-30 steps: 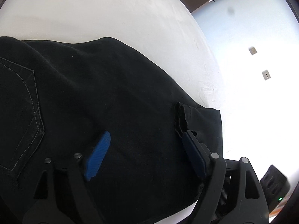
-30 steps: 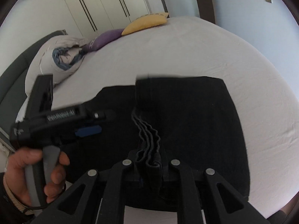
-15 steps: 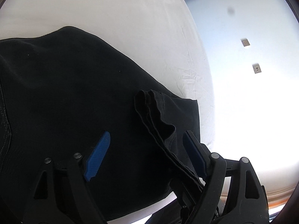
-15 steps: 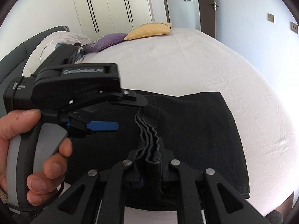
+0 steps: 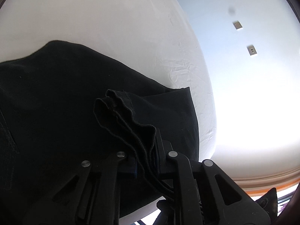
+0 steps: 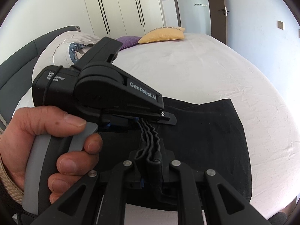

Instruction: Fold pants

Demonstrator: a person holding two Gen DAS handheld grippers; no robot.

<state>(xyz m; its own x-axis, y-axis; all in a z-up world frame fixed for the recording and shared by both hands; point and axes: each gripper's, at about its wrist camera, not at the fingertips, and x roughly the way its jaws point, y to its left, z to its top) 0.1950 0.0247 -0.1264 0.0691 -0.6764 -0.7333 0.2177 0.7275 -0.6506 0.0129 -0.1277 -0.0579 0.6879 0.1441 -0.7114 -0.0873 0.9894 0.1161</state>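
Note:
Black pants (image 6: pixel 206 140) lie folded on a white bed (image 6: pixel 187 65). Their layered hem edges (image 6: pixel 150 138) are lifted off the cloth below and stretched between both grippers. My right gripper (image 6: pixel 151 168) is shut on the near end of the hem stack. In the right wrist view my left gripper (image 6: pixel 165 117), held by a hand (image 6: pixel 46 131), bites the far end of the same stack. In its own view the left gripper (image 5: pixel 146 161) has its jaws closing on the wavy hem layers (image 5: pixel 127 116), pads pressed to the cloth. The rest of the pants (image 5: pixel 65 112) spreads left.
A yellow pillow (image 6: pixel 163 34), a purple pillow (image 6: pixel 129 41) and a bundled duvet (image 6: pixel 61 52) sit at the bed's head. Wardrobes (image 6: pixel 121 7) and a door (image 6: pixel 217 9) stand behind. The bed's edge (image 5: pixel 210 127) runs close to the pants, with a wall beyond.
The left gripper, open a second ago with its blue pads apart, came in beside the right gripper and shut on the hem stack. Both grippers rose, lifting the hem.

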